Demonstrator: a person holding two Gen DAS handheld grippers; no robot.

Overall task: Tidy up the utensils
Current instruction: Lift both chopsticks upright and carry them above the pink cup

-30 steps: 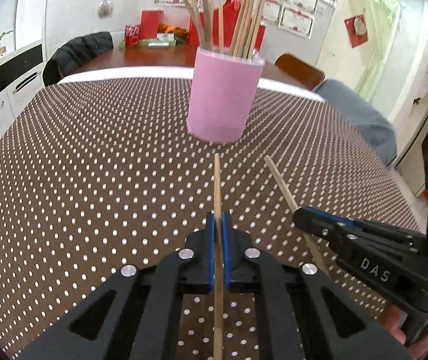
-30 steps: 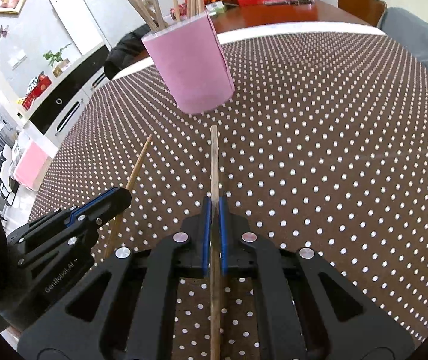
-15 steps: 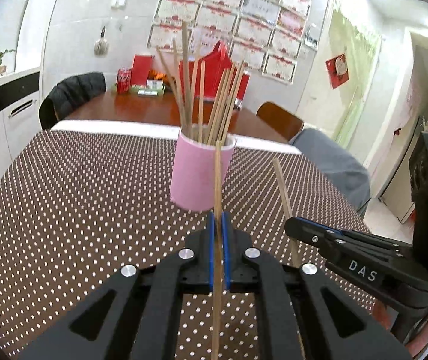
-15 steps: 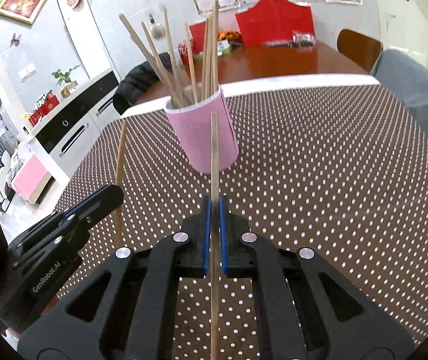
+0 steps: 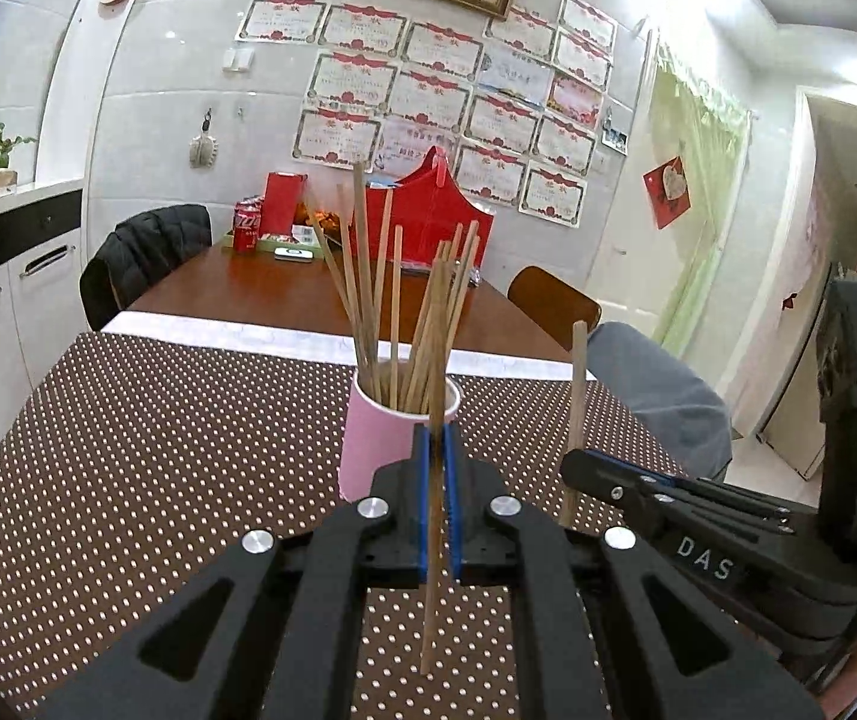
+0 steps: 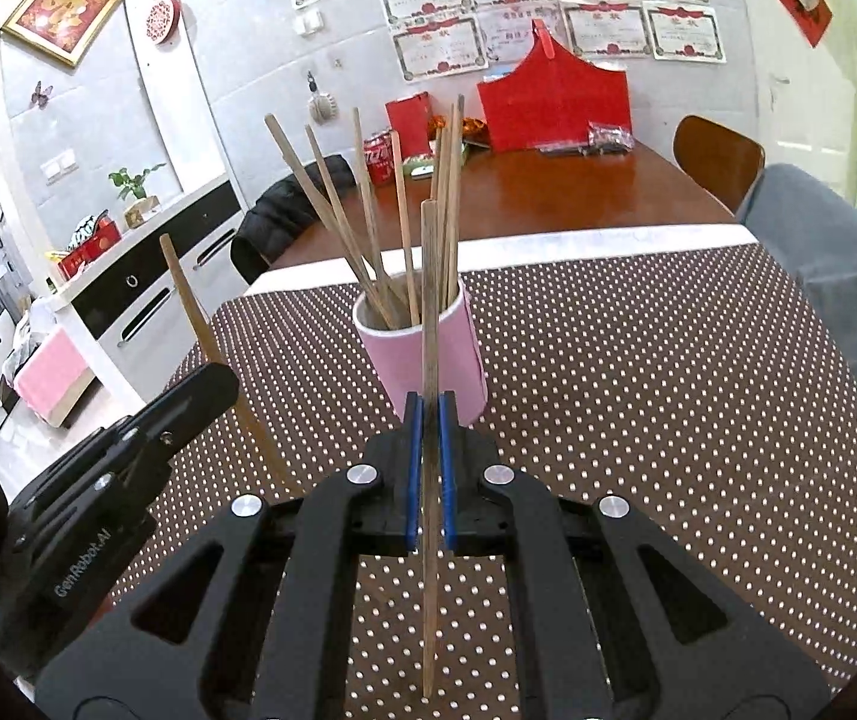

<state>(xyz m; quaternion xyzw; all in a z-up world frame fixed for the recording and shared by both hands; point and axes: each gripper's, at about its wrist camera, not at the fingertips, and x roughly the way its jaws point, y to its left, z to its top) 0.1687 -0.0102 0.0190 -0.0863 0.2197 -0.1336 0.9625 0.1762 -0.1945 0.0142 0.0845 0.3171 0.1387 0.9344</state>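
- Both grippers have risen since the earlier frames, lifting their chopsticks off the dotted table (image 5: 158,432).
- Left gripper (image 5: 439,516) jaws are clamped on one chopstick (image 5: 437,360); right gripper (image 6: 426,480) jaws clamp another chopstick (image 6: 428,300).
- Pink cup (image 6: 446,354) already holds many; these two remain, poised short of it.

The letters "DAS" stand in white on the black side of the right gripper (image 5: 572,468), to the right of the left gripper's fingers. In the right wrist view "GenRobot.AI" runs along the black body of the left gripper (image 6: 218,384), left of the fingers. The certificates (image 5: 356,81) on the wall beyond the fingers carry print too small to read.
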